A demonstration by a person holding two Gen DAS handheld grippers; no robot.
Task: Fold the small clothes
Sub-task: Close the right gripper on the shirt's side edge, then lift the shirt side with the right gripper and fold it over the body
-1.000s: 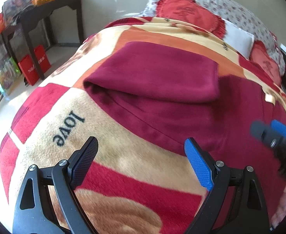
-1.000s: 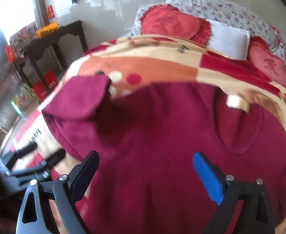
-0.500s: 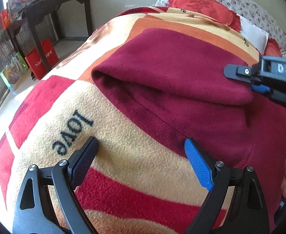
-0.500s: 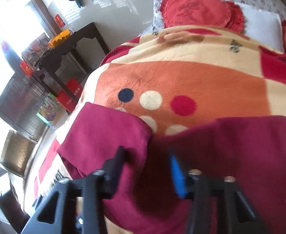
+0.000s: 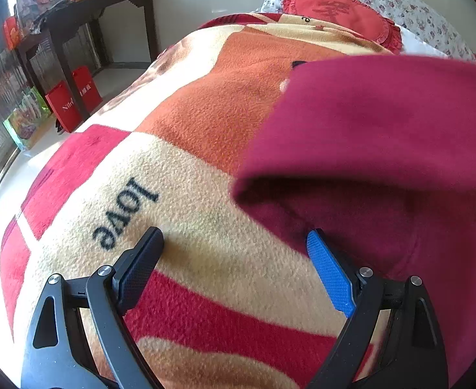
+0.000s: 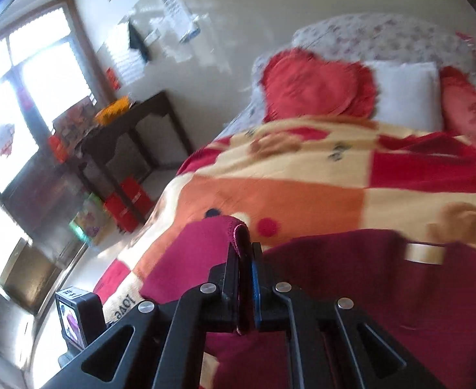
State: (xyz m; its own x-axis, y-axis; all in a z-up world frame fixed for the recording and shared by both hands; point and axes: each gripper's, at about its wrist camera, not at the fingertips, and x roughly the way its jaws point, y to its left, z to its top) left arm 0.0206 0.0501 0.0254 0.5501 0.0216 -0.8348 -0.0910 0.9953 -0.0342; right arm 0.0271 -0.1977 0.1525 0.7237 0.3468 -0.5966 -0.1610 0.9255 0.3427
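gripping maroon garment (image 6: 351,285) edge, right tool (image 6: 246,259) tips half buried

The garment (image 5: 383,136) is plain maroon. The blanket (image 5: 205,168) is checked in cream, red and orange, with "love" in black letters and dark and red dots. The left hand-held gripper (image 5: 234,253) is black with one blue pad. Heart cushions (image 6: 315,87) are red; the pillow (image 6: 406,90) white; the bedding behind (image 6: 383,35) floral.
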